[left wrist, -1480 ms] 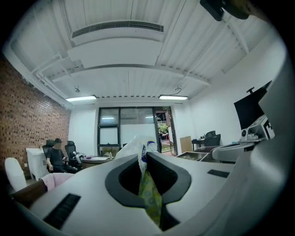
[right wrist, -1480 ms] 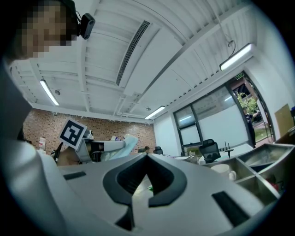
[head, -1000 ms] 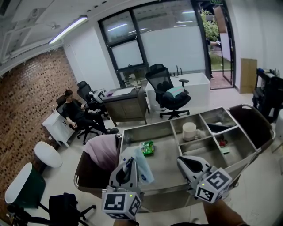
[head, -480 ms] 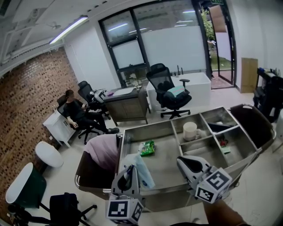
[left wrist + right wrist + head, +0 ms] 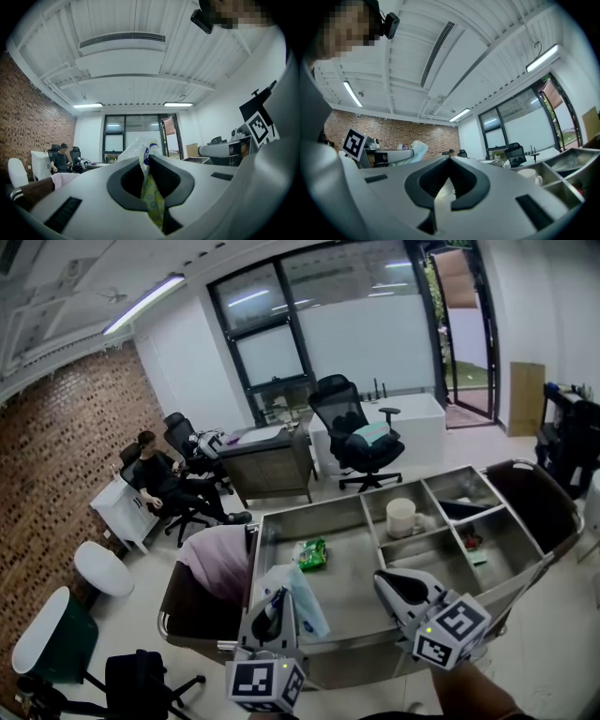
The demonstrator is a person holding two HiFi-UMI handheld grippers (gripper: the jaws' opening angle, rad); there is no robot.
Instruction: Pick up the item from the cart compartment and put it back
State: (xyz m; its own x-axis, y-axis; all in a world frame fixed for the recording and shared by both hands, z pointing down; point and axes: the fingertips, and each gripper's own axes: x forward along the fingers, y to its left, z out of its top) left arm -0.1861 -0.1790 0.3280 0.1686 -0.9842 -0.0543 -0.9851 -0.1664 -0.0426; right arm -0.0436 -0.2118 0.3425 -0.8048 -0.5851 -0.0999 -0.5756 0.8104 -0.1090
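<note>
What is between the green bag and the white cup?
The cart's metal divider stands between the green bag and the cup; the head view shows it.

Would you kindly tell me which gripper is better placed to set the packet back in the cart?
The left gripper: its jaws grip the packet right by the cart's large compartment. The right gripper is shut and empty.
</note>
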